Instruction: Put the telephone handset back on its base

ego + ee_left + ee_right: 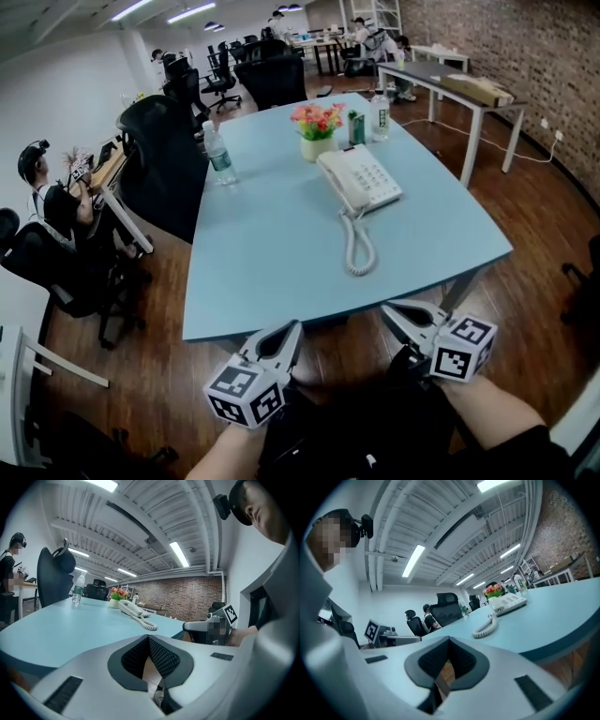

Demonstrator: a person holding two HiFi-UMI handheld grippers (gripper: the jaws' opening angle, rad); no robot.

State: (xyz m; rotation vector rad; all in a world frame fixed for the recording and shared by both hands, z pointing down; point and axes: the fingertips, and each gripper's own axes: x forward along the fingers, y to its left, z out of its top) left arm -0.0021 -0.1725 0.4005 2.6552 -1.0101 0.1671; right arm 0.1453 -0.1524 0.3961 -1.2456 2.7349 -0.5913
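the telephone handset (pixel 334 178) lies along the left side of its white base (pixel 370 178), which sits towards the far middle of the light blue surface (pixel 262 262). its coiled cord (pixel 357 248) trails towards the near edge. a flower pot (pixel 317 131) stands just behind the phone and a water bottle (pixel 217 155) off to its left. the left hand-held gripper (pixel 292 330) and right hand-held gripper (pixel 387 312) hang low before the near edge, well apart from the phone, each with jaws pressed together on nothing.
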